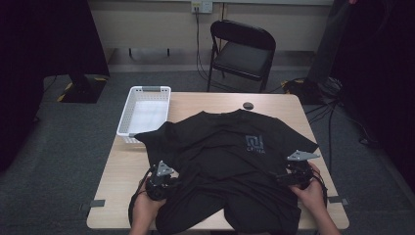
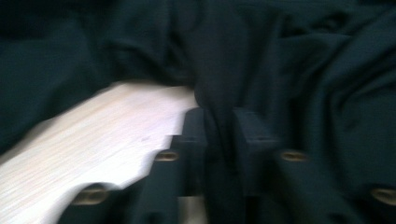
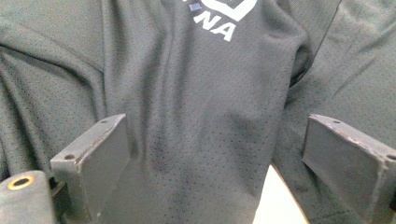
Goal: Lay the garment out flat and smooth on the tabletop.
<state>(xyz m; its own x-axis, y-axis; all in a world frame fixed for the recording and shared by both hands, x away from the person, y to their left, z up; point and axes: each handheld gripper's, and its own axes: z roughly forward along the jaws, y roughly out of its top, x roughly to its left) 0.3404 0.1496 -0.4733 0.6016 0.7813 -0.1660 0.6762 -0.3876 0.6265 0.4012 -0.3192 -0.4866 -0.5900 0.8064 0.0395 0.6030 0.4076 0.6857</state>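
Note:
A black T-shirt (image 1: 230,161) with a pale chest logo (image 1: 254,143) lies crumpled, front up, across the wooden table (image 1: 122,171). At its left edge sits my left gripper (image 1: 174,182). In the left gripper view, the left gripper (image 2: 219,122) has its jaws nearly together, pinching a fold of the T-shirt (image 2: 303,70). My right gripper (image 1: 277,176) rests at the shirt's right side. In the right gripper view, the right gripper (image 3: 217,140) has its jaws spread wide. The mesh T-shirt (image 3: 201,93) lies loose between them, under the logo (image 3: 219,14).
A white perforated basket (image 1: 144,112) stands at the table's back left corner, and the shirt's sleeve reaches its near edge. A small dark round object (image 1: 248,105) lies near the back edge. A black folding chair (image 1: 242,51) stands behind the table, and cables run over the floor at right.

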